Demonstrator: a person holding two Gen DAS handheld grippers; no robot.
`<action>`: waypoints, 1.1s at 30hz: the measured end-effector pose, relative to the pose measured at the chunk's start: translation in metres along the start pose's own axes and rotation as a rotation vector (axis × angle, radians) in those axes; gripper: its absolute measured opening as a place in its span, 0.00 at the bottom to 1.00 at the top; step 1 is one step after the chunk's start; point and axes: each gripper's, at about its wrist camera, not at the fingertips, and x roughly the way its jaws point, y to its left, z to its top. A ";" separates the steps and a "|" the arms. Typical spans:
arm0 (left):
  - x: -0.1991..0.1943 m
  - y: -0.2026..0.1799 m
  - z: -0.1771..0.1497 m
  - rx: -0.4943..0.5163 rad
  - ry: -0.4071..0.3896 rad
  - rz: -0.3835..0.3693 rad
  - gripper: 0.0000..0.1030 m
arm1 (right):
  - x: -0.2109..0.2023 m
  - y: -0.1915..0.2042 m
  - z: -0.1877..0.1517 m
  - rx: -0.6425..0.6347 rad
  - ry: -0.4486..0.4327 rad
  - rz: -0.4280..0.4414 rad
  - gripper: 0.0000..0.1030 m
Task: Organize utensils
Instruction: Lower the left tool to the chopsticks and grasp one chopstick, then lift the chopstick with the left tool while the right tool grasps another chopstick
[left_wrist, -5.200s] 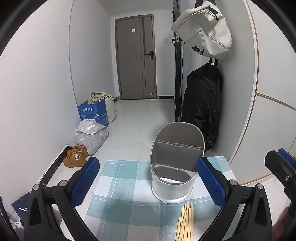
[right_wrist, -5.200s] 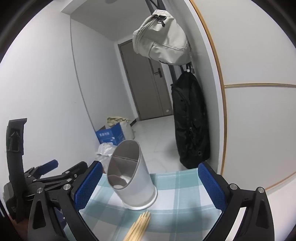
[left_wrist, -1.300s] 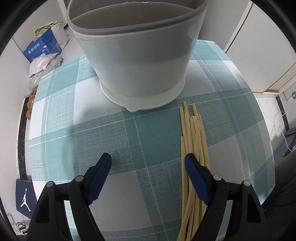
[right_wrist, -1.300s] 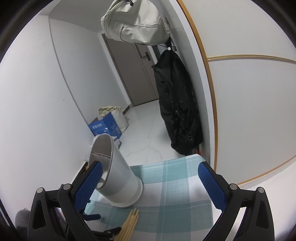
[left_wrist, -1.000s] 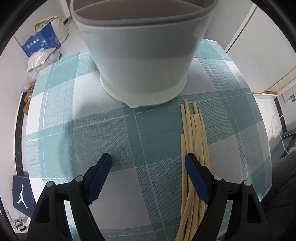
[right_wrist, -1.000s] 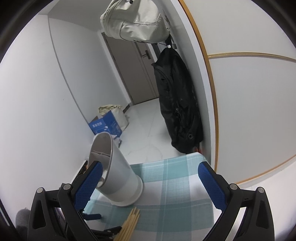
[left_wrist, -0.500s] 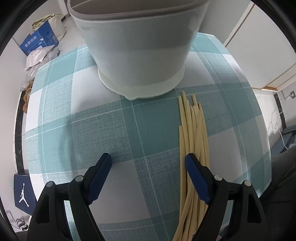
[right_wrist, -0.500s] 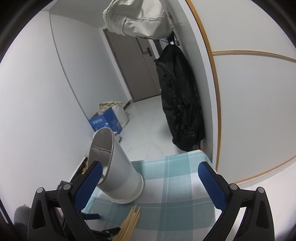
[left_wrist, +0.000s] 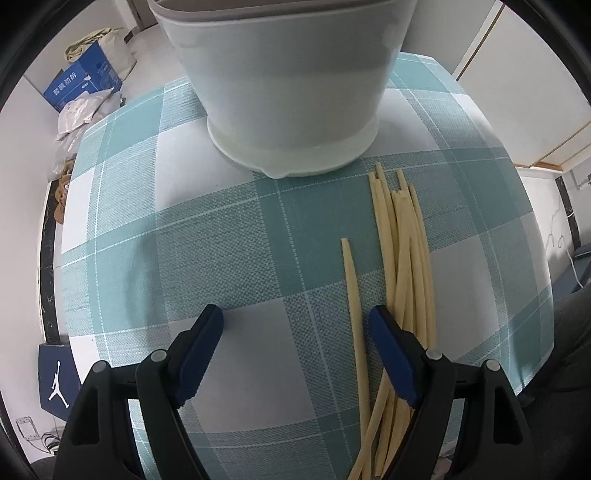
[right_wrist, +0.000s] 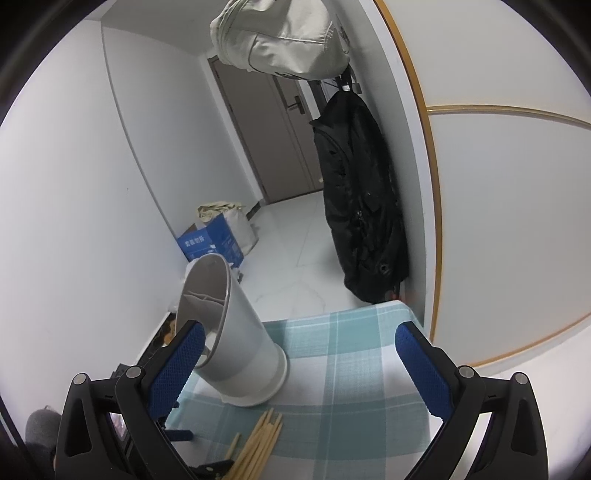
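A bundle of pale wooden chopsticks (left_wrist: 406, 258) lies on the teal checked tablecloth (left_wrist: 184, 240), in front of a white and grey utensil holder (left_wrist: 284, 92). One single chopstick (left_wrist: 352, 302) lies apart, left of the bundle. My left gripper (left_wrist: 295, 325) points down over it, jaws closing. The chopstick sits between them, close to the right pad (left_wrist: 388, 343), and is not pressed. My right gripper (right_wrist: 295, 354) hangs open above the cloth (right_wrist: 351, 369) with nothing in it. The holder (right_wrist: 236, 332) and the chopstick tips (right_wrist: 262, 439) show in its view.
A black backpack (right_wrist: 362, 206) and a pale bag (right_wrist: 280, 37) hang on the wall past the table's far edge. A blue carton (right_wrist: 210, 243) and plastic bags (left_wrist: 77, 114) sit on the floor to the left. A grey door (right_wrist: 266, 129) closes the hallway.
One chopstick has slid left out of the bundle and now lies apart between the left jaws. The right finger now stands between it and the bundle. The right gripper has barely moved.
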 end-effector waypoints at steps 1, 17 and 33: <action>-0.001 0.000 0.001 -0.002 -0.004 0.001 0.70 | 0.000 0.000 0.000 -0.001 0.000 0.000 1.00; -0.003 -0.015 0.009 0.096 -0.090 -0.002 0.02 | 0.013 -0.003 -0.014 0.055 0.148 0.037 1.00; -0.073 0.017 -0.008 -0.031 -0.339 -0.074 0.02 | 0.070 -0.020 -0.083 0.297 0.568 0.120 0.69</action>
